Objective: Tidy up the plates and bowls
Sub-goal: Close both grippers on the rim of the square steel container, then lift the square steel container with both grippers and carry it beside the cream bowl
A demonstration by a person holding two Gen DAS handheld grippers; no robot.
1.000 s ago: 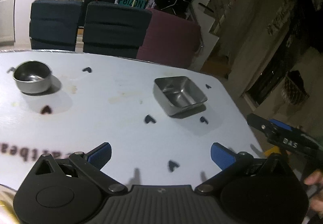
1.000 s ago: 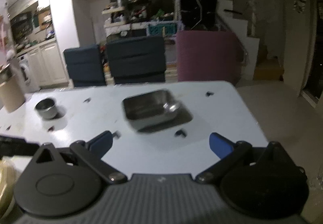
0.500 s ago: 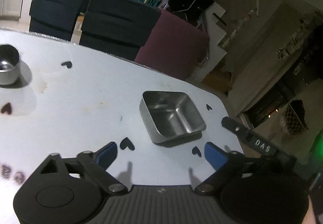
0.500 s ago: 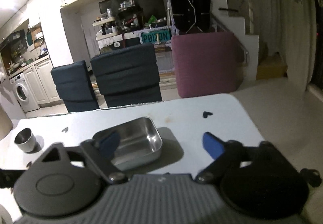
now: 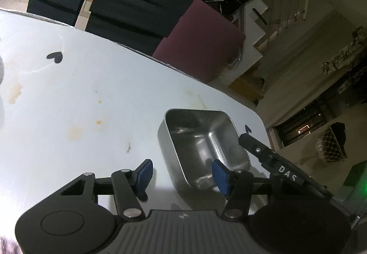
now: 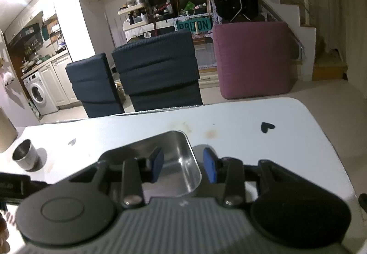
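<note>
A square steel bowl (image 5: pixel 201 146) (image 6: pixel 181 153) stands near the right corner of the pale table (image 5: pixel 91 105) (image 6: pixel 252 125). My left gripper (image 5: pixel 182 173) straddles the bowl's near left wall, one blue pad inside and one outside. Its jaws are closing, with gaps still showing at the wall. My right gripper (image 6: pixel 183 165) straddles the bowl's right wall the same way. Its jaws are also closing and its pads are clear of the metal. In the left wrist view the right gripper's black finger (image 5: pixel 257 148) reaches over the bowl's far rim. A small round steel cup (image 6: pixel 24 156) stands far left.
Two dark blue chairs (image 6: pixel 156 70) and a maroon seat (image 6: pixel 252 59) stand beyond the table's far edge. The table's rounded right edge (image 5: pixel 261 121) runs close to the bowl. A tan cylinder (image 6: pixel 5 132) stands at the far left. Black heart marks (image 6: pixel 267 126) dot the table.
Both grippers have come forward and down onto the square bowl, their jaws narrowing from wide open. The bowl's walls now lie between the fingers. The round cup has left the left wrist view.
</note>
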